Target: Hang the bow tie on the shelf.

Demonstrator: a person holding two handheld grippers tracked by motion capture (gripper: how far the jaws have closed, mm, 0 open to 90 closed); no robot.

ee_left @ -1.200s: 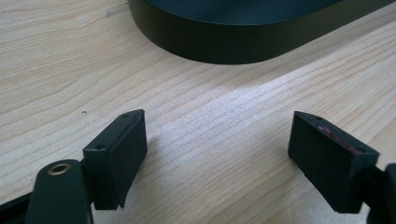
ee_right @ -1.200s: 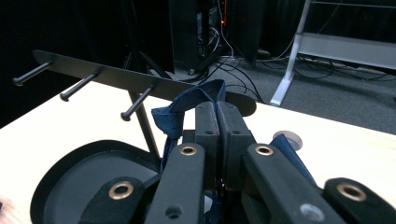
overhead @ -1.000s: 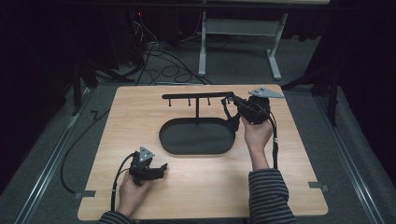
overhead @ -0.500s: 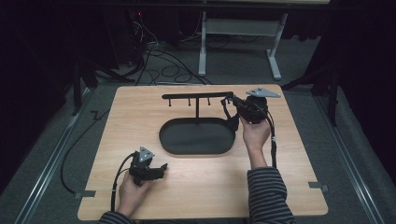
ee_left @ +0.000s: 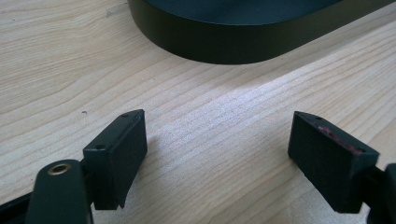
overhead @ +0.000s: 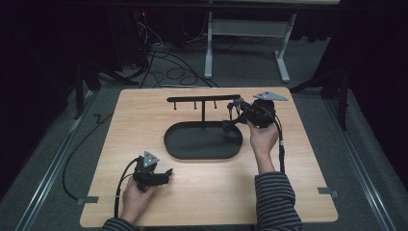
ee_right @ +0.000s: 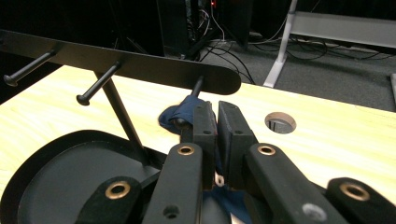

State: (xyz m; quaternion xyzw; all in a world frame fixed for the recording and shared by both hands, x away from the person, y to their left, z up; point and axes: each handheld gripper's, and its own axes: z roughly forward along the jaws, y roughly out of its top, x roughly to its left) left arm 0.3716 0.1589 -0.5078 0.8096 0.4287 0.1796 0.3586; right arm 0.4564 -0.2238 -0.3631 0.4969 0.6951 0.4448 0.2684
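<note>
A black rack with a crossbar (overhead: 202, 98) and several short pegs stands on a black oval tray (overhead: 192, 154) at the middle of the wooden table. My right gripper (overhead: 239, 108) is at the crossbar's right end, shut on a dark blue fabric piece (overhead: 227, 126) that hangs below it. In the right gripper view, the fabric (ee_right: 175, 116) wraps the end peg under the crossbar (ee_right: 126, 60), and my gripper (ee_right: 215, 109) pinches it. My left gripper (overhead: 163, 174) rests low on the table near the front left, open and holding nothing (ee_left: 215, 140), facing the tray wall (ee_left: 224, 46).
A round hole (ee_right: 280, 122) is cut in the tabletop beyond the rack's right end. Cables (overhead: 159, 57) and a white desk frame (overhead: 245, 33) lie on the floor behind the table. Bare wood (overhead: 308, 183) surrounds the tray.
</note>
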